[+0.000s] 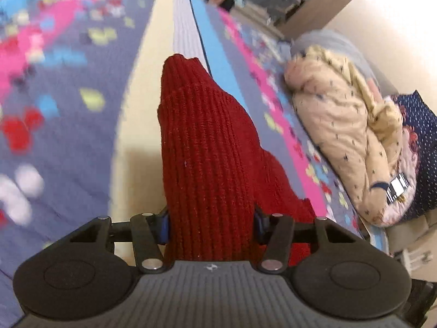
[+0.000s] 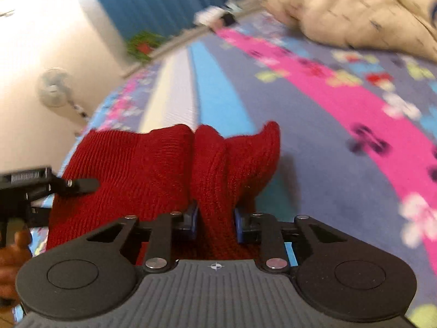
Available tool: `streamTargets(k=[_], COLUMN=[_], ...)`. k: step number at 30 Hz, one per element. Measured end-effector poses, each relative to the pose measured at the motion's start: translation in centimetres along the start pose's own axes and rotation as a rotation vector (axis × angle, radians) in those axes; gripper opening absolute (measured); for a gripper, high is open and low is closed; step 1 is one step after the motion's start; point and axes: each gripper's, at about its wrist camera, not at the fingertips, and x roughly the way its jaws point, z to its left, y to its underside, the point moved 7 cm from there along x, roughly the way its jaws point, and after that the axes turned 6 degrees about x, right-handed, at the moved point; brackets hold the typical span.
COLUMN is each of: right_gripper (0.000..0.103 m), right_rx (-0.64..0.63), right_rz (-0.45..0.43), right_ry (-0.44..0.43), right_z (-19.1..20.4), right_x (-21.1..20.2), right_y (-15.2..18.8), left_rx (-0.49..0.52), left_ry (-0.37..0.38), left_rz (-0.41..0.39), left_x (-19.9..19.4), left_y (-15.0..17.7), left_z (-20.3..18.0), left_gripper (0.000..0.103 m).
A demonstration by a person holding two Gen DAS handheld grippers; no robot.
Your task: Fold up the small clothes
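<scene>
A small dark red ribbed knit garment (image 1: 202,142) is held between both grippers above a patterned bedspread (image 1: 60,87). My left gripper (image 1: 211,227) is shut on one end of it; the fabric bunches up in front of the camera and hides the fingertips. In the right wrist view my right gripper (image 2: 215,218) is shut on another part of the same red garment (image 2: 153,164), which spreads to the left. The left gripper (image 2: 41,186) shows at the left edge there, at the garment's far side.
A heap of beige printed clothes (image 1: 344,125) lies at the right on the bedspread (image 2: 341,125), with a dark blue dotted piece (image 1: 420,142) behind it. The beige heap (image 2: 355,8) also shows top right in the right wrist view. A white wall (image 2: 35,54) and a fan (image 2: 54,87) stand beyond the bed's edge.
</scene>
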Motion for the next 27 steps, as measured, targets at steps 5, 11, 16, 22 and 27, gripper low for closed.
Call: streamTargets(k=[5, 11, 16, 22, 27], right_gripper=[0.025, 0.025, 0.031, 0.031, 0.033], right_rx=[-0.002, -0.065, -0.061, -0.142, -0.146], right_rz=[0.036, 0.051, 0.178, 0.164, 0.157], right_ry=[-0.103, -0.158, -0.090, -0.064, -0.042], right_z=[5.2, 9.8, 8.7, 9.2, 9.0], right_x=[3.7, 7.0, 10.4, 9.6, 9.2], right_y=[0.3, 0.8, 2.5, 2.8, 2.7], left_rx=[0.034, -0.045, 0.016, 0.223, 0.397], left_ry=[-0.065, -0.097, -0.396, -0.251, -0.316], left_rz=[-0.048, -0.055, -0.034, -0.161, -0.132], left_x=[-3.9, -5.8, -5.3, -9.9, -6.8], left_y=[-3.9, -6.0, -4.1, 1.7, 7.2], left_z=[4.5, 11.6, 17.1, 12.5, 11.4], left_gripper=[0.060, 0.067, 0.073, 0.072, 0.083])
